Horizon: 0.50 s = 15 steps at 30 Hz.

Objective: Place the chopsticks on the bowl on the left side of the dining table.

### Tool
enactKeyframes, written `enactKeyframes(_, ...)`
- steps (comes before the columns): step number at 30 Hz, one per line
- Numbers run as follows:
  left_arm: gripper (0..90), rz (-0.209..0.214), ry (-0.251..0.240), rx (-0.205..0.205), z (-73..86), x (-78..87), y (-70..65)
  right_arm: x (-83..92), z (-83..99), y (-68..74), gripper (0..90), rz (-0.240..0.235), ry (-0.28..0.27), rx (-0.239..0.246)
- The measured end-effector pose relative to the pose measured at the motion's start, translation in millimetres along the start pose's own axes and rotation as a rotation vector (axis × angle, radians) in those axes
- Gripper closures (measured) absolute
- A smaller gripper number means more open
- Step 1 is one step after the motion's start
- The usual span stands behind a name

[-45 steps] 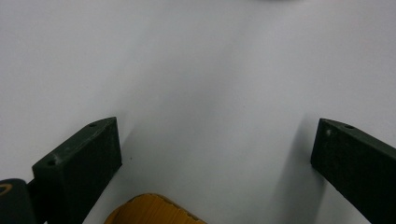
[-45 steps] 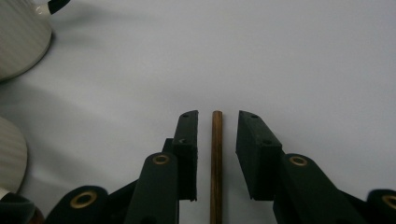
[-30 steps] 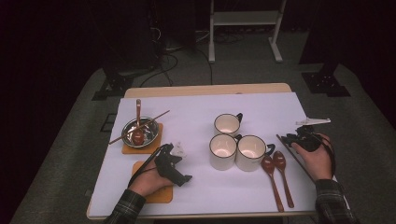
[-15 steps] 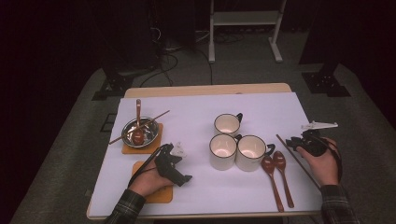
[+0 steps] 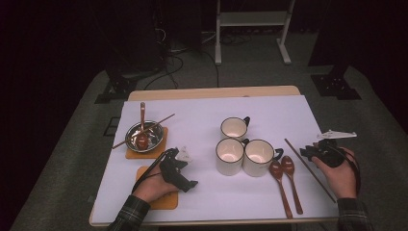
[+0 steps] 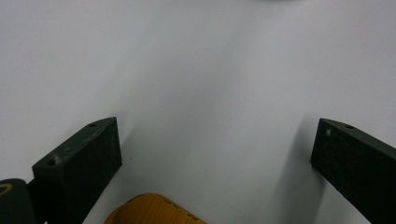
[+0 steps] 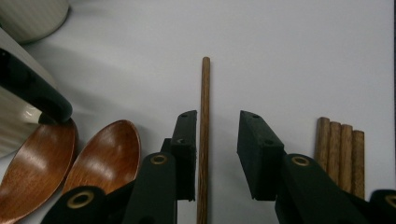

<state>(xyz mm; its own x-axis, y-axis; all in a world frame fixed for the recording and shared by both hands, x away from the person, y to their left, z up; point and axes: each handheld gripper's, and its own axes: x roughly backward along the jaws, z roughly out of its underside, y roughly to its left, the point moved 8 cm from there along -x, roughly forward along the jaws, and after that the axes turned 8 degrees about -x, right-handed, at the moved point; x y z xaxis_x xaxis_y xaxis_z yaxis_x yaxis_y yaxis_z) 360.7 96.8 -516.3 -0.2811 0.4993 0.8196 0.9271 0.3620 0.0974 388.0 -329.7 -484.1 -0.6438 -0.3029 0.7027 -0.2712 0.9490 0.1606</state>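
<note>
A single wooden chopstick lies on the white table, between the jaws of my right gripper. It runs close along the left jaw, with a gap to the right jaw, so the gripper is open. From above, the chopstick lies slantwise near the table's right edge, under my right gripper. My left gripper rests near the front left. Its jaws stand wide open over bare table, with nothing between them.
Two wooden spoons lie left of the chopstick, beside three white mugs. Several chopstick ends lie right of my right jaw. A metal bowl with a spoon and chopsticks sits on an orange coaster; a second coaster lies under my left hand.
My right hand and gripper have shifted a little to the right, toward the table's edge. The left hand has kept still.
</note>
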Motion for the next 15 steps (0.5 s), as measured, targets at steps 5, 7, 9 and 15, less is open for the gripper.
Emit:
enactKeyframes(5,0.8,0.0,0.0,0.0,0.0,0.0,0.0,5.4,6.8,-1.0,67.3,0.002,0.004,0.002)
enactKeyframes(7,0.9,0.0,0.001,-0.002,0.1,0.1,0.1,7.9,9.3,-1.7,67.3,0.004,0.004,0.001)
enactKeyframes(9,0.9,0.0,0.002,-0.002,0.1,0.1,0.1,9.8,11.6,-2.5,67.2,0.006,0.004,0.001)
enactKeyframes(15,0.9,0.0,0.001,-0.001,0.1,0.1,0.1,16.9,19.7,-4.6,67.2,0.01,0.006,-0.006)
